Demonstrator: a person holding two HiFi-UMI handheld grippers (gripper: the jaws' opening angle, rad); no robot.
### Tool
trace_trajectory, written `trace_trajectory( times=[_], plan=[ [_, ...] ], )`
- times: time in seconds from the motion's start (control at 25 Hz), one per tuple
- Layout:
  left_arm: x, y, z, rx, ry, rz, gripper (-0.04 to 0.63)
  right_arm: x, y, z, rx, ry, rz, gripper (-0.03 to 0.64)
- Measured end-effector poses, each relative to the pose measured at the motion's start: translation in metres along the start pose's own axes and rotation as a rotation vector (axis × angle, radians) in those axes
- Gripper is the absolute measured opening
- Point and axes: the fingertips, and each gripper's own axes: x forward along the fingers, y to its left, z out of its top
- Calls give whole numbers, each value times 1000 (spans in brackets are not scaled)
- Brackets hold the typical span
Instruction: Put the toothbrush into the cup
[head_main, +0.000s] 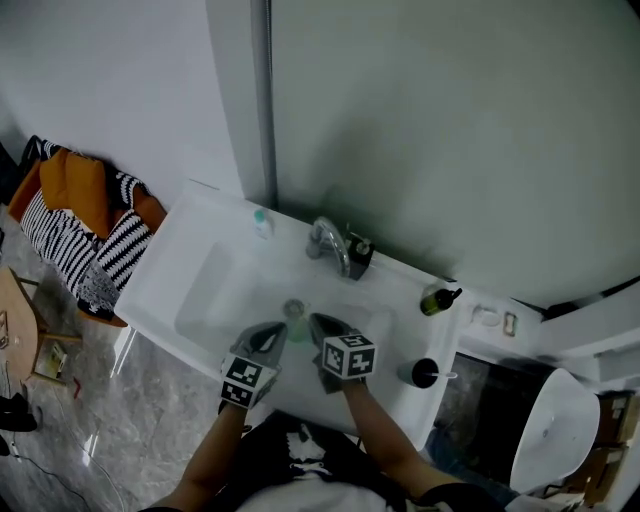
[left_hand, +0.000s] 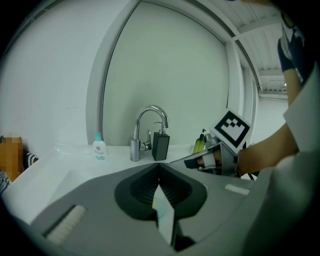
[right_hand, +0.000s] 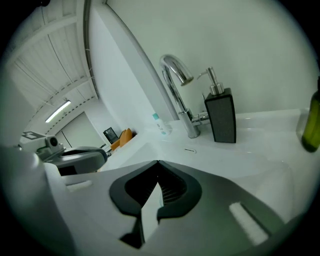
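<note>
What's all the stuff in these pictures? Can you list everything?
sink: one, white, middle
tap: one, silver, back of sink
soap dispenser: one, black, right beside tap
small bottle: one, clear with teal cap, left of tap
green bottle: one, black pump, counter right of tap
cup: one, black, counter's front right
clothes pile: one, orange and striped, left of sink
toilet: one, white, far right (looks like one)
left claw: one, grey, shut, over the sink
right claw: one, grey, shut, over the sink
</note>
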Motion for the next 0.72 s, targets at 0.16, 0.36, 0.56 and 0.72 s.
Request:
trace_trajectory(
  times=[0.16,0.36,0.56,0.72],
  plan=[
    [-3,-11,12,4,-28,-13,0,-21,19,10,-18,-54,48,2],
    [-8,-27,23,17,-62,-31,0,-43,37,13,-46,-94,75,2],
    [-11,-41,25,26,-66,-48,0,-59,50,9,-83,-103,94,0],
    [-12,-50,24,29,-64,-62,0,-69,55,7,-95,-113,97,0]
  ],
)
